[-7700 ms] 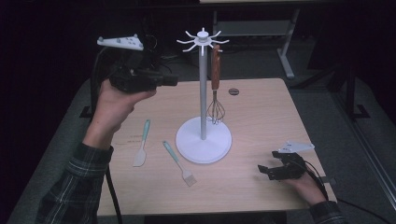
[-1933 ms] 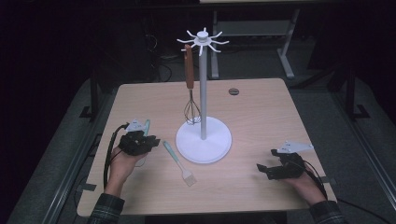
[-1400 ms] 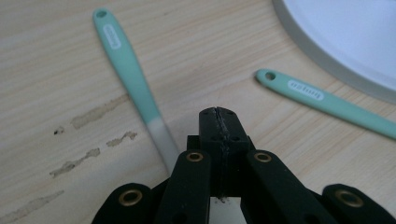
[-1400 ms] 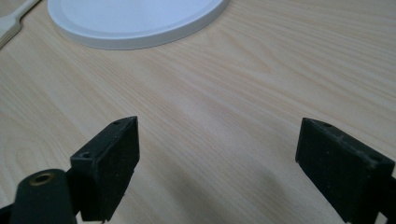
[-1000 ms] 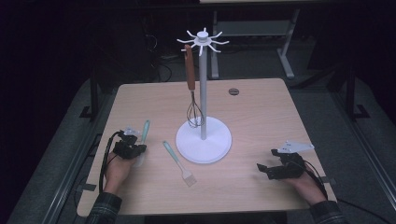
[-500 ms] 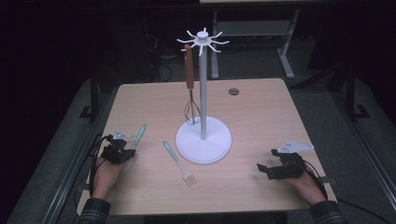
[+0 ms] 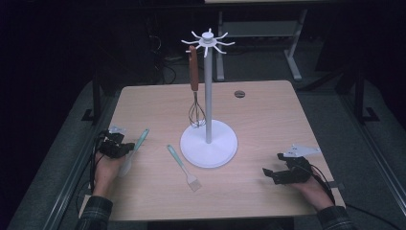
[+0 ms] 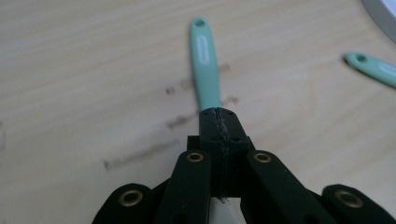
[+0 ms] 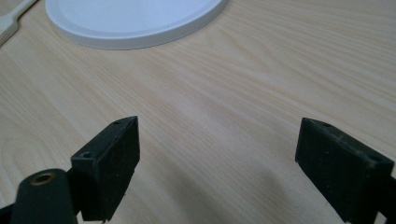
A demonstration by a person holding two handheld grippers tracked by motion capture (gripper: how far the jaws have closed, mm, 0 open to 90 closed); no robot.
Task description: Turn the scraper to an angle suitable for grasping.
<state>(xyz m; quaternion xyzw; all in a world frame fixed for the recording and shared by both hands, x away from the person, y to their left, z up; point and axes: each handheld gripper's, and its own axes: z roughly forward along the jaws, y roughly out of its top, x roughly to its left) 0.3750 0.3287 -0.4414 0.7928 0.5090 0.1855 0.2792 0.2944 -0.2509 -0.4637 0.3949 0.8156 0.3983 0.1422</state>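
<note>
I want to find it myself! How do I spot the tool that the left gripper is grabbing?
Start at the white stand mid-table, then look toward the table's left edge. There the left gripper is shut on a mint-handled spatula. The brush nearby has the same mint handle but ends in bristles and lies free.

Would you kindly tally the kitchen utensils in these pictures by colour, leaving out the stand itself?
Mint-green handled: 2, the spatula clamped in the left gripper and the basting brush lying on the table.
Brown handled: 1, the whisk hanging from the white stand.
Total: 3.
</note>
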